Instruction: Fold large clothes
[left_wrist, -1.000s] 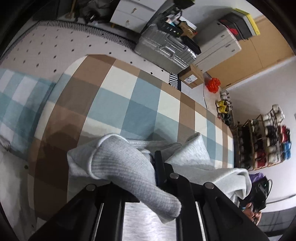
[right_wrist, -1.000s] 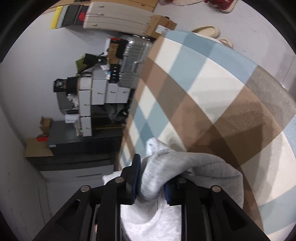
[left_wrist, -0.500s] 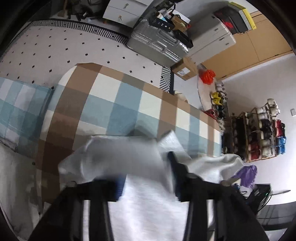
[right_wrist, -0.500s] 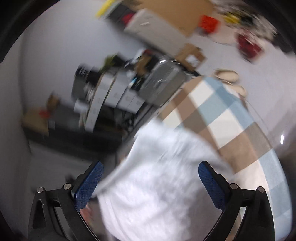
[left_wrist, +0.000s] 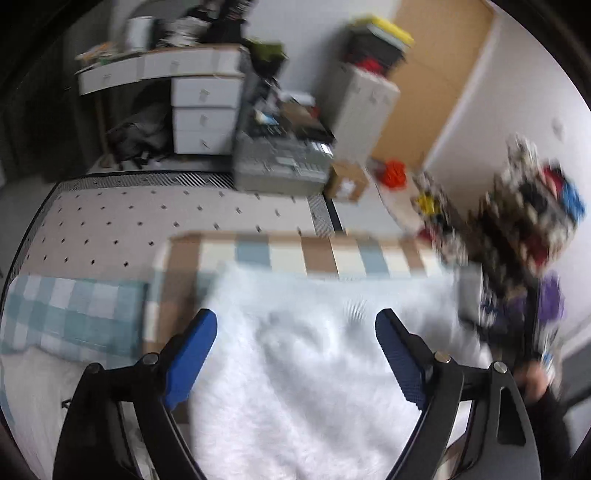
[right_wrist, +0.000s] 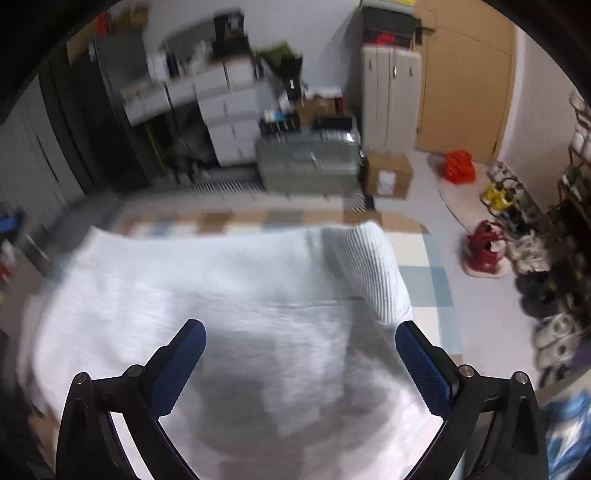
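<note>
Garment (right_wrist: 229, 295) lies crosswise below both grippers, its ribbed sleeve (right_wrist: 373, 269) nearest the right gripper (right_wrist: 301, 363), whose jaws gape wide and empty, while the left gripper (left_wrist: 295, 358) is opening, gripping nothing.

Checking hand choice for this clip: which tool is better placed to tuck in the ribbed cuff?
Right, probably. The ribbed cuff ends just beside the open right tool, at one pad. The opening left tool sees only plain grey sweatshirt.

Dotted rug (left_wrist: 155, 225) on floor; white drawers (left_wrist: 205, 118); silver suitcase (right_wrist: 308, 162); wooden door (right_wrist: 467, 81); shoe rack (left_wrist: 532, 218).
</note>
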